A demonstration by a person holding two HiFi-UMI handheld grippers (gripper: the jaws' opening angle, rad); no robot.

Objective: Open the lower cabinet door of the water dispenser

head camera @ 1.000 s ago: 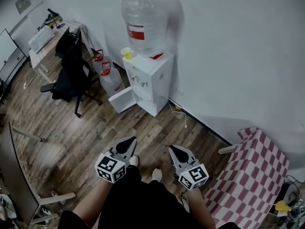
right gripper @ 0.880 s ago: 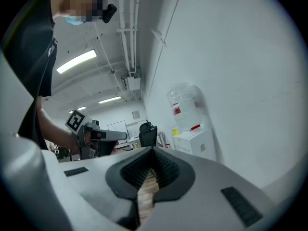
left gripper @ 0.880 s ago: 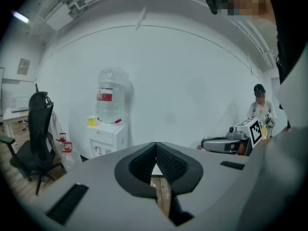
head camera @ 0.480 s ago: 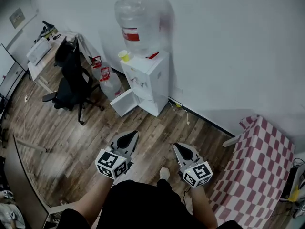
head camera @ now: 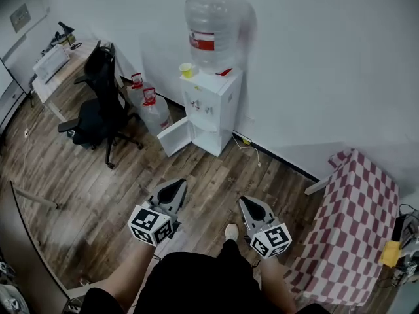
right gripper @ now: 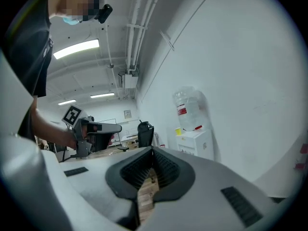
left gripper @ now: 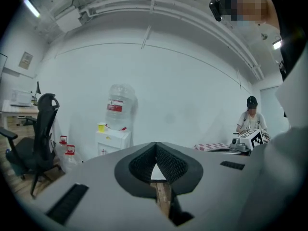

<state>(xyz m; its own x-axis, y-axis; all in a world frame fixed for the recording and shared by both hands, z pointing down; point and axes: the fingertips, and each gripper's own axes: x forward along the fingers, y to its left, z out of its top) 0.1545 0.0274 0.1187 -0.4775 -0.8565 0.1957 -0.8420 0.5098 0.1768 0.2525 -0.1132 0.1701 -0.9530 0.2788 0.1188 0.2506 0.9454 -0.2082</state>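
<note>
Left gripper [head camera: 174, 190] and right gripper [head camera: 249, 207] both pinched shut on nothing, well apart from water dispenser [head camera: 219, 106] at the wall, whose lower cabinet door [head camera: 174, 137] stands swung open and looks light, stiff, hinged, best hooked at its free edge.

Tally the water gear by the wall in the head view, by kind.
water dispenser: 1
large bottle on top: 1
spare jugs on the floor: 2
yellow cup: 1
Total: 5
</note>
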